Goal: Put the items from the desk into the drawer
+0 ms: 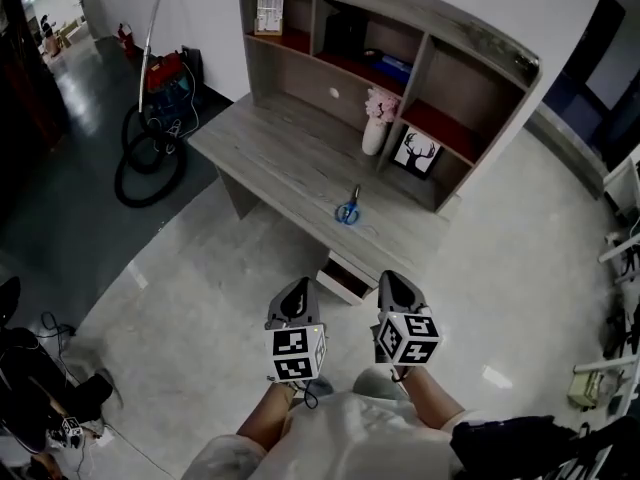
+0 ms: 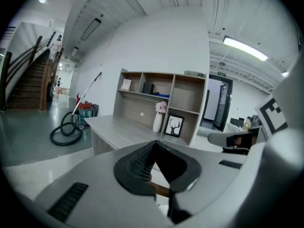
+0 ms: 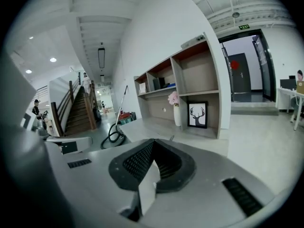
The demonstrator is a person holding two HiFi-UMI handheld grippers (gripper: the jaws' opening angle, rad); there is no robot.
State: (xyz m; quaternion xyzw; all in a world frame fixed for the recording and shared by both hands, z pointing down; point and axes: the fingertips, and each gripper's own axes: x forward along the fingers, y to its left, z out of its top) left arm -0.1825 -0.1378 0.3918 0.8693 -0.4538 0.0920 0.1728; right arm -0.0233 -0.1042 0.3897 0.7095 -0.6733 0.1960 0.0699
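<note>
**Both grippers shut and empty, well short of the desk**

You hold the left gripper (image 1: 297, 290) and the right gripper (image 1: 398, 283) side by side close to your body, above the pale floor. In each gripper view the jaws meet at their tips with nothing between them.

The desk (image 1: 280, 148) lies at your 12 o'clock, well apart from both tools. The blue-handled scissors (image 1: 347, 211) rest flat on its top near the front edge. Below that edge, just ahead of your grippers, the drawer (image 1: 343, 278) stands partly pulled out.

At 1 o'clock from the scissors, a white vase (image 1: 374, 134) with pink flowers stands beside a framed deer picture (image 1: 416, 152) set in the shelf unit. A black hose (image 1: 148, 163) coils on the floor at 10 o'clock.
</note>
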